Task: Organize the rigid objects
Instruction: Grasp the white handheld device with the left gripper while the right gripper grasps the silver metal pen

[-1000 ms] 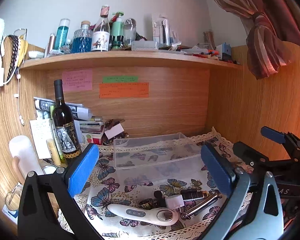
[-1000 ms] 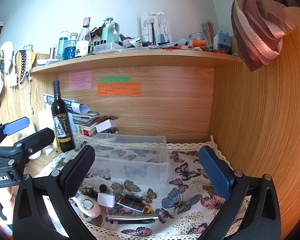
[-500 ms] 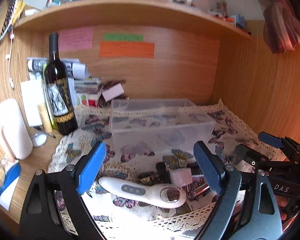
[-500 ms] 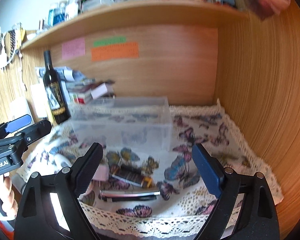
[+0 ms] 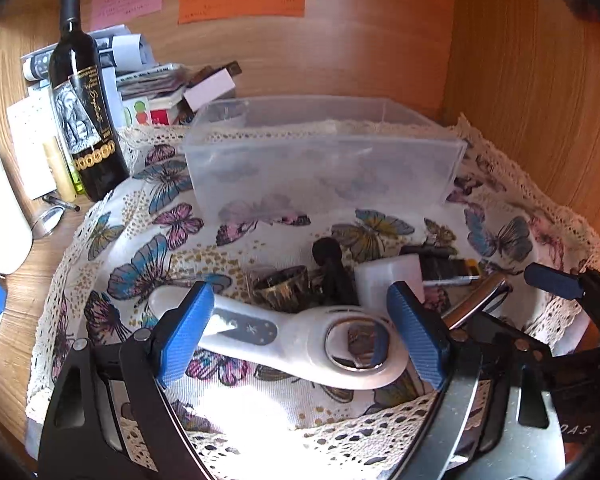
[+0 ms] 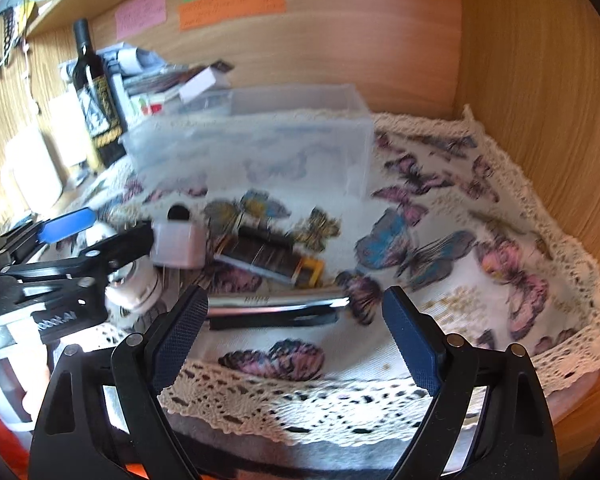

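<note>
Left wrist view: left gripper (image 5: 300,332) fingers spread wide, straddling white handheld device (image 5: 300,336) lying crosswise on butterfly cloth (image 5: 148,248) near bench front edge; clear plastic box (image 5: 324,160) behind.

Right wrist view: right gripper (image 6: 294,336) fingers spread, empty, just short of silver-black pen-like tool (image 6: 276,308); blurred.

You have warm daylight with blown-out glare on the butterfly cloth (image 5: 260,412) near the left camera. Your right view is motion-blurred, worst on the clear plastic box (image 6: 252,152). Fisheye bends and darkens all edges.
</note>
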The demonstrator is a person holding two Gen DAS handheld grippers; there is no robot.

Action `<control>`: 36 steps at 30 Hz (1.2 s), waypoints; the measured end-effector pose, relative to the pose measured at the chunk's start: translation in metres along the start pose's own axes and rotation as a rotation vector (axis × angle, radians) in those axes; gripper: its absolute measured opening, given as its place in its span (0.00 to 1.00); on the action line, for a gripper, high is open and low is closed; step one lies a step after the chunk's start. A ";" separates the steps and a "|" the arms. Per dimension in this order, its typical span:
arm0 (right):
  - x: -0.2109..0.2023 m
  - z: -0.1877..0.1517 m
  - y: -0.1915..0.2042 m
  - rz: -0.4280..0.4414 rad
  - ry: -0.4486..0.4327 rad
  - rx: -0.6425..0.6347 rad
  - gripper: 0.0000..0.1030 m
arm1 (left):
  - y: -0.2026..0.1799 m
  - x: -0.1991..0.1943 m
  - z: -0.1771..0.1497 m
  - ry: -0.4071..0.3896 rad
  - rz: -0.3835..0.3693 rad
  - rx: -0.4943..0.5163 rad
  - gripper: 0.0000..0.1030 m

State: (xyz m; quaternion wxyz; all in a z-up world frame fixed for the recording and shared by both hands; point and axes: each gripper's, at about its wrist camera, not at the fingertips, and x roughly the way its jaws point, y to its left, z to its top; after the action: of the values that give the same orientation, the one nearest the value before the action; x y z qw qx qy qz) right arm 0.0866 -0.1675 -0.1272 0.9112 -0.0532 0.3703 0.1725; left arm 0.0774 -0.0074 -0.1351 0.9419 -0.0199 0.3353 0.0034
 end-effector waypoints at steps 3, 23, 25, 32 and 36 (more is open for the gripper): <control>0.004 0.000 0.007 0.022 0.010 -0.010 0.86 | 0.005 -0.002 -0.006 0.004 0.017 -0.004 0.86; 0.014 0.002 -0.012 -0.038 0.042 0.095 0.88 | 0.050 -0.018 -0.026 0.032 0.067 -0.083 0.86; 0.011 0.005 -0.014 -0.032 0.035 0.106 0.88 | 0.047 -0.011 -0.026 0.039 0.060 -0.084 0.85; 0.028 0.008 0.007 -0.096 0.038 0.033 0.87 | 0.051 -0.007 -0.029 0.040 0.085 -0.094 0.56; 0.026 -0.001 -0.001 -0.124 0.030 0.043 0.72 | 0.056 -0.009 -0.030 0.034 0.073 -0.095 0.40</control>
State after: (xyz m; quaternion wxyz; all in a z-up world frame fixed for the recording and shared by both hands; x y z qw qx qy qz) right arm 0.1035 -0.1617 -0.1458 0.9154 -0.0589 0.3837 0.1070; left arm 0.0506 0.0473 -0.1551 0.9334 -0.0525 0.3511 0.0531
